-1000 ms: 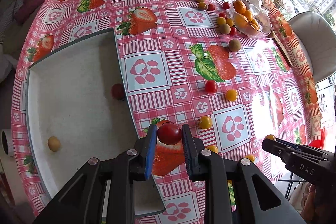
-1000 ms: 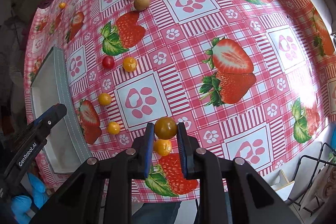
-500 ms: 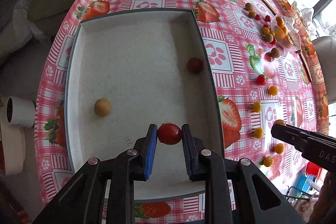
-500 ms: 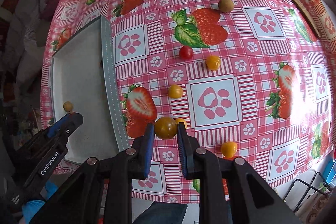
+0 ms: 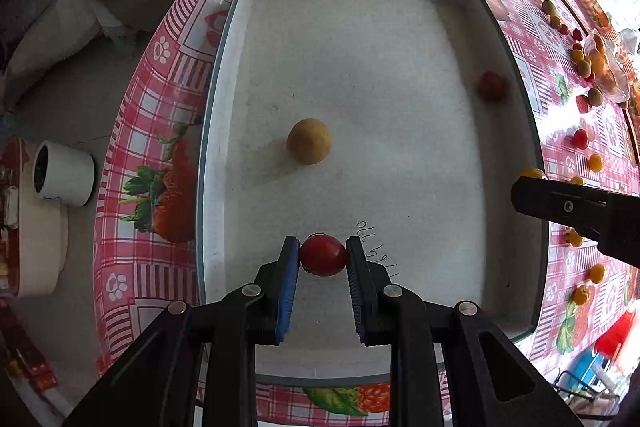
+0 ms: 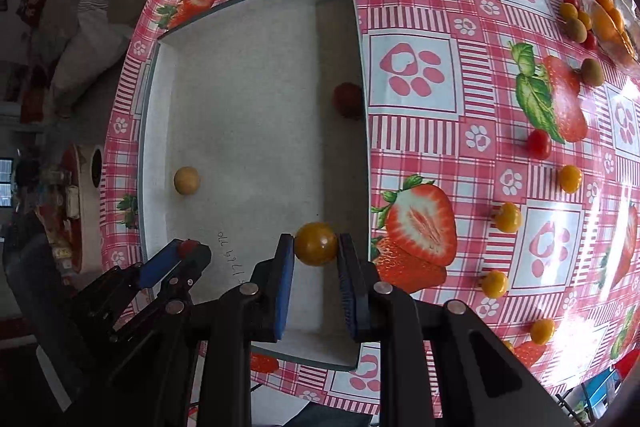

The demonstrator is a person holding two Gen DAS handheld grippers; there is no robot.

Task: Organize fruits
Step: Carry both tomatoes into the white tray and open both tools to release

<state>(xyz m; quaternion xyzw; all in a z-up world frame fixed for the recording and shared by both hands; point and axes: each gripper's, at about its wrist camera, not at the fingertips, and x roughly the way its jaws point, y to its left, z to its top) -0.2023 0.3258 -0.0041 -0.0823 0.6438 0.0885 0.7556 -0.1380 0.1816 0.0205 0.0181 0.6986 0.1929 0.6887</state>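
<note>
My left gripper [image 5: 323, 259] is shut on a red cherry tomato [image 5: 323, 255] and points down over the near part of the white tray [image 5: 360, 39]. In the right wrist view my right gripper [image 6: 316, 245] is shut on an orange-yellow tomato [image 6: 316, 243] above the tray's right side [image 6: 362, 67]. The left gripper [image 6: 188, 251] shows there too, lower left, with the red tomato in it. Inside the tray lie a tan round fruit [image 5: 309, 141] and a dark red fruit [image 5: 493, 87] against the right wall.
Loose red and yellow tomatoes [image 6: 508, 217] and green-brown fruits [image 6: 592, 71] are scattered over the strawberry tablecloth [image 6: 412, 75] right of the tray. A clear bowl of oranges [image 6: 608, 19] stands far right. A white cup [image 5: 64, 174] sits below the table's left edge.
Both grippers have moved left from the tablecloth to over the tray, each still holding its tomato. The tan fruit now lies closer to the left gripper.
</note>
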